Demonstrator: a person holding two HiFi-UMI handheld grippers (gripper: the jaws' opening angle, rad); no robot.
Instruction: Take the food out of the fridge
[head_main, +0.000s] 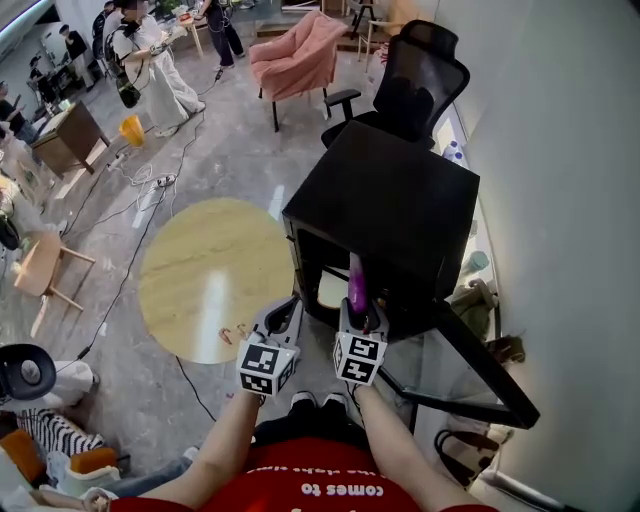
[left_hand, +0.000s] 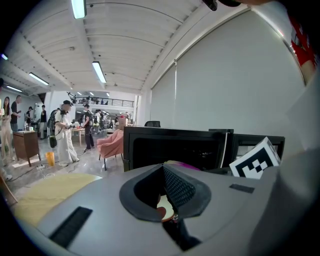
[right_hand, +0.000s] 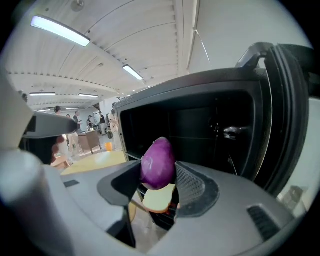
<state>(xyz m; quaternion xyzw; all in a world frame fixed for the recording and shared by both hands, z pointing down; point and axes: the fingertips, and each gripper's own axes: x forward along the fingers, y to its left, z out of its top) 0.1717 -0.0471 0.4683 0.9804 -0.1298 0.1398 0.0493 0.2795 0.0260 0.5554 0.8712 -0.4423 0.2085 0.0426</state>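
1. The right gripper (right_hand: 158, 175) has its fingers (right_hand: 191, 183) clamped on a purple eggplant (right_hand: 158, 162), one pad against each flank. The eggplant's rounded end stands up above the pads.
2. In the head view the right gripper (head_main: 358, 312) holds the eggplant (head_main: 356, 283) upright at the open front of the fridge (head_main: 395, 190), just outside its dark mouth.
3. Below the eggplant in the right gripper view, a slice of bread (right_hand: 159, 197) lies inside the fridge (right_hand: 210, 125), low down and near the front edge.
4. The left gripper (left_hand: 163, 194) has its fingers (left_hand: 178, 188) a little apart with nothing held between them. Through the narrow gap the pale slice of bread (left_hand: 163, 202) shows.
5. In the head view the left gripper (head_main: 288, 308) hangs just beside the right one, at the fridge's left front corner, apart from the eggplant.
6. The fridge is a small black box standing on the floor. Its door (head_main: 478, 362) is swung wide open to the right, and in the right gripper view the door (right_hand: 280, 100) stands at the picture's right edge.
7. A round yellow worktop (head_main: 200, 270) stands just left of the fridge, beside the left gripper.
8. Behind the fridge is a black office chair (head_main: 418, 75), and further back a pink armchair (head_main: 298, 52).
9. People stand well apart at the far end of the room.
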